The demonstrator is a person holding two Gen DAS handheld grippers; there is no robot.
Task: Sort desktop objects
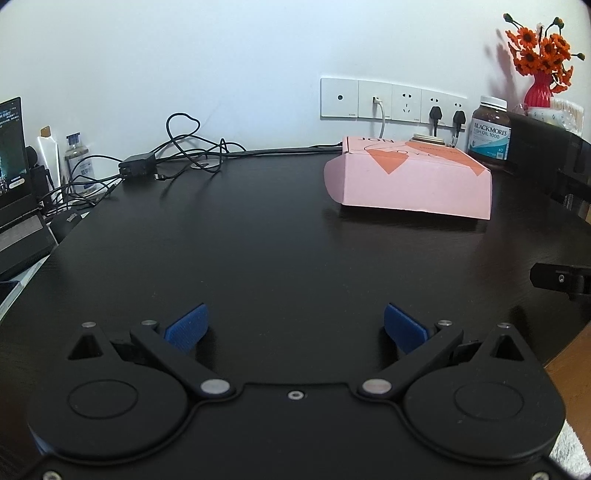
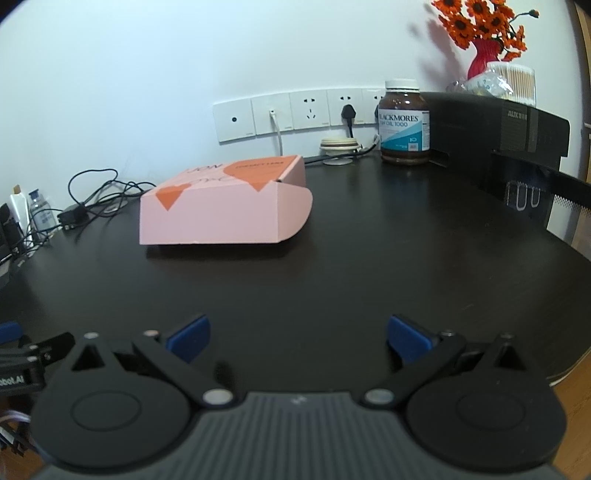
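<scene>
A pink cardboard box [image 1: 410,181] with orange triangles lies closed on the black desk [image 1: 280,243], far right of my left gripper [image 1: 295,326]. That gripper hovers low over the near desk edge, open, its blue pads [image 1: 188,326] wide apart with nothing between them. In the right wrist view the same pink box [image 2: 221,206] sits ahead and left of my right gripper [image 2: 299,338], which is also open and empty. A brown fish-oil bottle [image 2: 404,122] stands upright at the back by the wall, with a small round tin [image 2: 338,144] to its left.
Tangled black cables and a power adapter [image 1: 138,165] lie at the back left near a laptop [image 1: 14,184] and small bottles. A black appliance [image 2: 498,129] carrying a red vase of orange flowers [image 2: 484,33] fills the right side. Wall sockets [image 1: 391,99] hold plugs.
</scene>
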